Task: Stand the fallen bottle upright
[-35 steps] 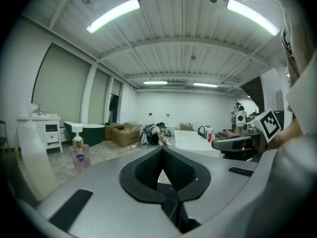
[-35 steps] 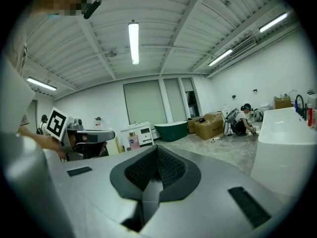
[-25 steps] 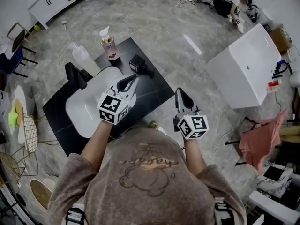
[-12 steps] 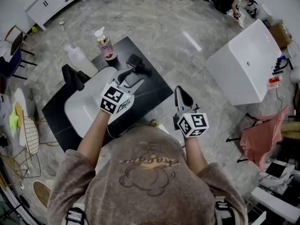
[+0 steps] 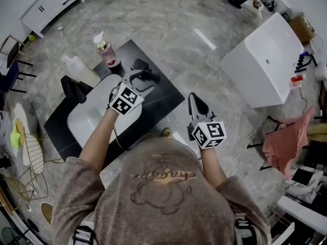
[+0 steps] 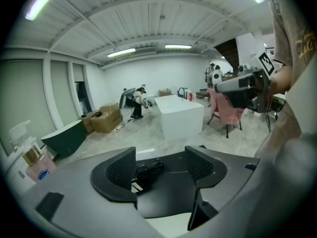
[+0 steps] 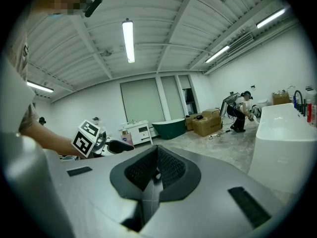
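A small black bottle (image 5: 142, 69) lies on its side on the black countertop (image 5: 166, 93), beyond the white basin (image 5: 89, 119). My left gripper (image 5: 138, 80) points down at it from just short of it. Its jaws are opening wide, and nothing is pressed between the pads. In the left gripper view the black bottle (image 6: 146, 171) lies ahead, framed by the spread left gripper (image 6: 161, 157). My right gripper (image 5: 197, 105) hangs off the counter's near right edge. In the right gripper view the right gripper (image 7: 157, 168) is shut and empty.
A pink pump bottle (image 5: 104, 52) and a translucent white bottle (image 5: 79, 70) stand at the counter's far left. A black faucet (image 5: 74, 88) rises beside the basin. A large white tub (image 5: 265, 60) sits on the floor to the right, with a pink cloth (image 5: 286, 142) nearer.
My left gripper has moved forward and down over the basin toward the black bottle, rolled, and gone from shut to wide open. The right gripper has stayed in place.
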Tool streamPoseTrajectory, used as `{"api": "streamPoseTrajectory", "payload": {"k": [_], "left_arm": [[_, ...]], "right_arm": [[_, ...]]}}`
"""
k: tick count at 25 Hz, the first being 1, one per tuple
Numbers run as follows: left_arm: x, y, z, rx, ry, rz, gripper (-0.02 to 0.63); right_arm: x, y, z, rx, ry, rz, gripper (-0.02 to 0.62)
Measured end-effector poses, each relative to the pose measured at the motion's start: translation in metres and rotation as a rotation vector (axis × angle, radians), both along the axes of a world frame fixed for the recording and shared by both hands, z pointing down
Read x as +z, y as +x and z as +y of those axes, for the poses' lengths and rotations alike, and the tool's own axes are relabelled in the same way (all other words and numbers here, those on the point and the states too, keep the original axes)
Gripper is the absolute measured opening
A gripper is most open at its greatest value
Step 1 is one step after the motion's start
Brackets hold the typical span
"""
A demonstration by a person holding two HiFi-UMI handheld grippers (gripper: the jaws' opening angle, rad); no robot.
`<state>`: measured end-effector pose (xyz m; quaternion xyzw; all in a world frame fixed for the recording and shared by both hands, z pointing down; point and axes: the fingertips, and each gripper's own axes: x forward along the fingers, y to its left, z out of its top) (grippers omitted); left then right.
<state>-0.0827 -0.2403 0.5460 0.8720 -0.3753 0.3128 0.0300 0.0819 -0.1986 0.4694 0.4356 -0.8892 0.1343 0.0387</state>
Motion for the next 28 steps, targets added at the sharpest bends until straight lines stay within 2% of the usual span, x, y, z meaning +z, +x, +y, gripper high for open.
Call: {"api": "streamPoseTrajectory", "payload": {"k": [5, 12, 17, 23, 28], "left_arm": [[0.027, 0.002, -0.015, 0.063, -0.039, -0.111, 0.298], [0.061, 0.010, -0.033, 0.205, -0.054, -0.325, 0.298], [0.078, 0.015, -0.044, 0.263, -0.068, -0.400, 0.298], [0.106, 0.016, -0.050, 0.364, -0.082, -0.549, 0.298], [0.122, 0.015, -0.058, 0.402, -0.087, -0.641, 0.293]], "right_arm": [[0.003, 0.004, -0.004, 0.011, -0.009, -0.001, -0.002], [0.006, 0.013, -0.009, 0.038, -0.018, -0.008, -0.002], [0.010, 0.022, -0.011, 0.059, -0.028, -0.012, -0.002], [0.017, 0.033, -0.014, 0.091, -0.043, -0.020, -0.002], [0.020, 0.044, -0.018, 0.122, -0.057, -0.019, -0.002]]}}
